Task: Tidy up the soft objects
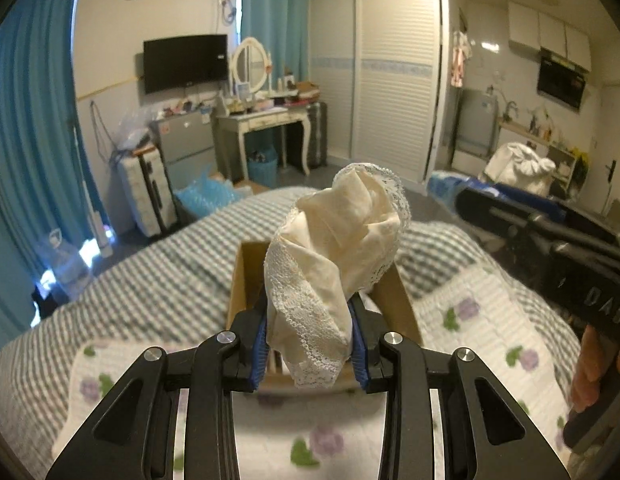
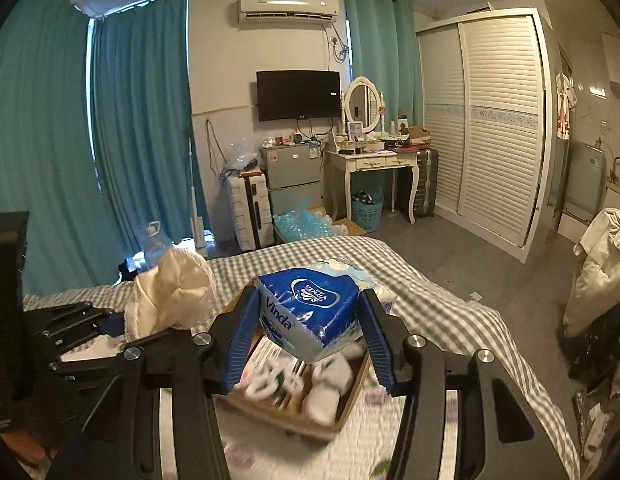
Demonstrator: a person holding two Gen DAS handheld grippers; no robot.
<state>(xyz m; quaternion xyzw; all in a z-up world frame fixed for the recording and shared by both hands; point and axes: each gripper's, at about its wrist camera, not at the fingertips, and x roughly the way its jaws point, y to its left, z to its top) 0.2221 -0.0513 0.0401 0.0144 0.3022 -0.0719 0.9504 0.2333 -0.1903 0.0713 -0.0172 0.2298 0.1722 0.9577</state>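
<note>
Two soft things were held up over the cardboard box [image 2: 351,394] on the bed [image 1: 158,280]. The left gripper [image 1: 310,344] had its fingers clenched on a cream lace-trimmed cloth [image 1: 333,264], bunched and limp; it looked weightless and would likely sag and catch on the box rim. The right gripper [image 2: 306,328] squeezed a blue Vinda tissue pack [image 2: 313,312] by its sides; its film looked slippery and its body yielding, so a mid-body hold suits it. White items already lay in the box, leaving modest room between its walls.
</note>
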